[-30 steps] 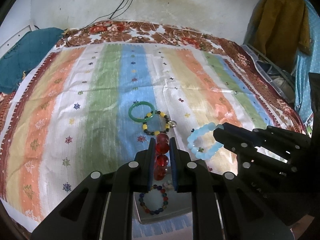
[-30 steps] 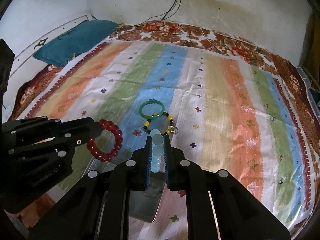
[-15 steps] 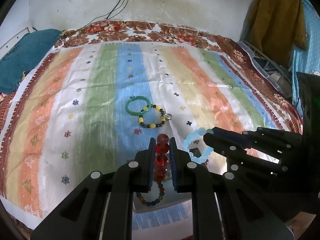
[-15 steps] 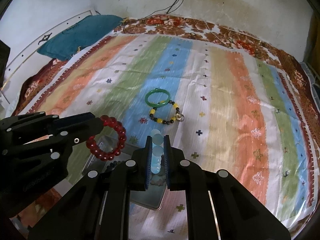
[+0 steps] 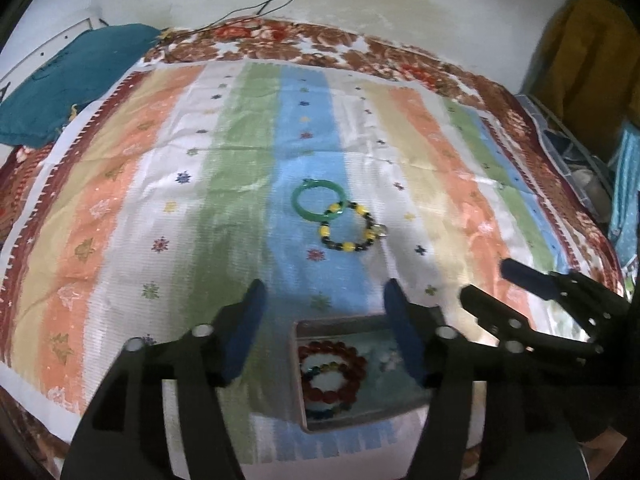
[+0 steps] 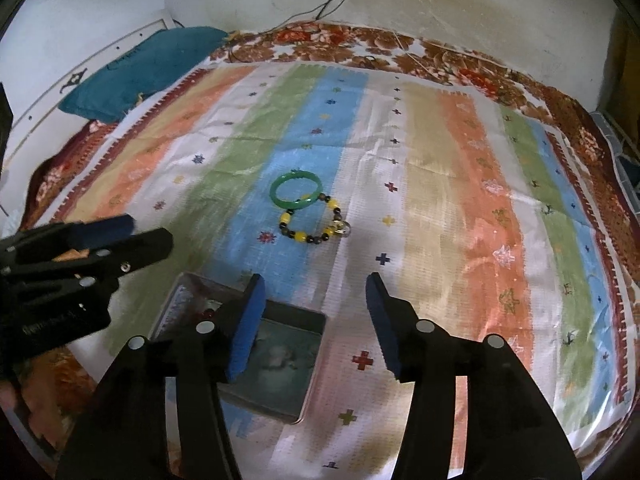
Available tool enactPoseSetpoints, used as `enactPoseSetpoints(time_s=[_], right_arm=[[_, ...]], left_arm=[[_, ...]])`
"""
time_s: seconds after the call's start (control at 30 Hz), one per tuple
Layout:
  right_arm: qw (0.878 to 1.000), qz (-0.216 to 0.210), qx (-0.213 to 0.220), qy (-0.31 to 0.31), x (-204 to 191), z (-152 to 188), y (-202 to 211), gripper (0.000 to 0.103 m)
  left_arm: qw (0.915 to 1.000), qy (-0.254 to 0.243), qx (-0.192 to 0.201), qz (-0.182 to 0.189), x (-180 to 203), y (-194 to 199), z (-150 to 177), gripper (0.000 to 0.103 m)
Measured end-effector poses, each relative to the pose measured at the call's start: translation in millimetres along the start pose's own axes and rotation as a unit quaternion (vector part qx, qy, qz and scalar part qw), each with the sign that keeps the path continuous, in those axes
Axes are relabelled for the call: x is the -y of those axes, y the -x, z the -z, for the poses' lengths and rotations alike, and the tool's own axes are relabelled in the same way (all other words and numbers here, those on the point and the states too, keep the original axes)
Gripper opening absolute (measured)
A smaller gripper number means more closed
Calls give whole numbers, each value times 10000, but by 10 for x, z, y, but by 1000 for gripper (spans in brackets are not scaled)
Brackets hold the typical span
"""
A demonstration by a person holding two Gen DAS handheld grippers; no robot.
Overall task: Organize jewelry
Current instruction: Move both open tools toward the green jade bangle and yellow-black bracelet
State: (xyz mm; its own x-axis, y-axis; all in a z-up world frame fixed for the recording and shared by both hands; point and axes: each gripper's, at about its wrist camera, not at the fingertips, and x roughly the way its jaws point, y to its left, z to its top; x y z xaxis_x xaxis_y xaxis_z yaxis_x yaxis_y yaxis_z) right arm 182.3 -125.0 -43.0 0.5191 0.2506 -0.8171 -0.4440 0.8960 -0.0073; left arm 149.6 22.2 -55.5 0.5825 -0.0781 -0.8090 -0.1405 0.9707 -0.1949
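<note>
A metal tray [image 5: 340,322] [image 6: 296,308] lies on the striped cloth near its front edge. In it lie a red bead bracelet [image 5: 352,364] and a multicoloured bead bracelet [image 5: 320,372]; a pale blurred shape [image 6: 280,356] is beside them. My left gripper [image 5: 325,296] [image 6: 148,232] hangs over the tray, jaws opening, nothing between them. My right gripper [image 6: 315,284] [image 5: 486,280] is over the tray's right side, jaws also opening and empty. Farther up the cloth lie a green bangle [image 5: 318,202] [image 6: 296,194] and a yellow-and-black bead bracelet [image 5: 350,230] [image 6: 314,224], touching each other.
The striped cloth [image 5: 420,168] covers a bed with a floral sheet at the wall. A teal pillow [image 5: 76,80] [image 6: 140,68] lies at the back left. Clothes [image 5: 580,60] hang at the right. Cables run down the wall.
Both grippers have gone from shut to open. The red bracelet left the left jaws and now lies in the tray. The light blue bracelet is gone from the right jaws.
</note>
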Motion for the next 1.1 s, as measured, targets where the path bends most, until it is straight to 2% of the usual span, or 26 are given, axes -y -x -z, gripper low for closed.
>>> enactPoseSetpoints(time_s=[0.07,0.17,0.33,0.43,0.53,0.6,0.8,1.1], right_arm=[[10000,-3,-36,-34,34,-27,-40,60],[9999,-9,-89,-127,86,-79,-100,60],[9997,19,-137,-214,142,-140,-186,68],[9995,-93,-198,-249,164,-195,-268,72],[9990,-185,-250,-317,194,-246,-335,74],[9989,-226,-244,-328,206,-283,-375,77],[9986,-313,-235,-348,197,-368,-451,78],[9986,-309,-303,-297,245,-433,-599,78]], left_arm=[[10000,54,-45,-48,-43,-53,-51,67],[9999,108,-62,-71,-87,-111,-111,77],[9986,11,145,-510,-70,-165,-238,93],[9982,-45,45,-602,-67,-271,-281,95],[9992,97,-146,-366,-124,-394,-321,96],[9990,258,-167,-336,-184,-462,-367,97],[9974,349,-291,-555,-301,-712,-500,97],[9974,312,-468,-461,-327,-871,-533,97]])
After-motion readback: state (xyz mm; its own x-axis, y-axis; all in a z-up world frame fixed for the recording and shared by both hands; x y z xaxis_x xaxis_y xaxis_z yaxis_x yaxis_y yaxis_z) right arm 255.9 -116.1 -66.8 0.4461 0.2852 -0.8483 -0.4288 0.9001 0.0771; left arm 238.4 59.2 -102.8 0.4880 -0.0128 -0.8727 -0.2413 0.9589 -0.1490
